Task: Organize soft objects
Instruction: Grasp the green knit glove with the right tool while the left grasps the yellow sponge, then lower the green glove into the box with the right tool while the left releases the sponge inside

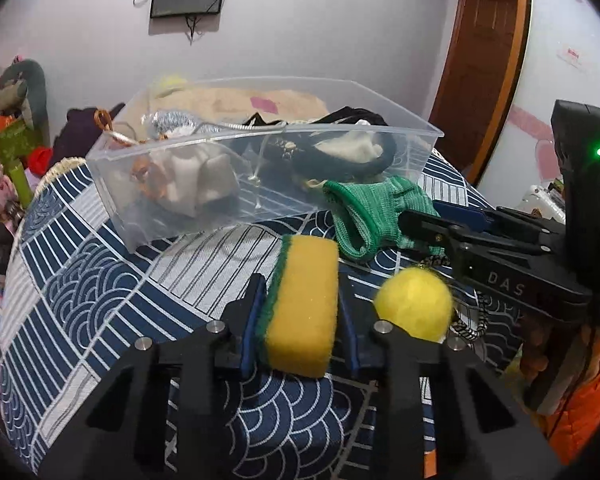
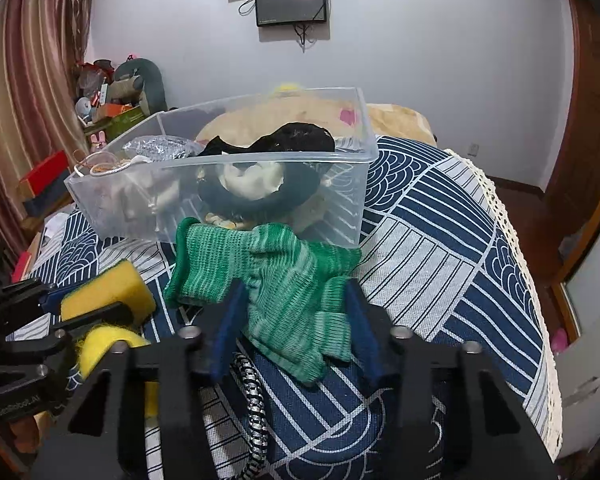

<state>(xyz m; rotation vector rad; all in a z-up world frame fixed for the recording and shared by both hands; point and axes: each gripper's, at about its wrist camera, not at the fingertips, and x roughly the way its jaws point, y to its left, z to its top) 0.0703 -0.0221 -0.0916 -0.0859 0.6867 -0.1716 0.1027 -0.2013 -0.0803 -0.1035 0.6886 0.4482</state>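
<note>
Two soft things were in hand at once on the table, whose blue-and-white patterned cloth (image 2: 440, 216) sloped away toward a clear plastic bin (image 1: 260, 184) at the far side, already half full of dark and pale fabric odds and ends. The left gripper (image 1: 300, 304) had its jaws set on either flank of the yellow sponge (image 1: 304, 300), the blue pads touching or all but touching its long sides; I judged it gripped, though lightly. A sponge like that weighs next to nothing and squashes readily, so holding it across the short width, as here, looked sensible (the green scouring face (image 1: 278, 280) on its left edge is rougher and should give the pad some bite). The right gripper (image 2: 296, 312) had its jaws spread around the green knitted glove (image 2: 268, 276), which lay crumpled just in front of the bin; whether they pinched it or merely straddled it I could not tell. The knit would sag and stretch, so I thought a bunched fold near the middle a better hold than a dangling finger. A fuzzy yellow ball (image 1: 414, 304) sat just right of the sponge, beside a black-and-white braided cord (image 2: 254, 400).
</note>
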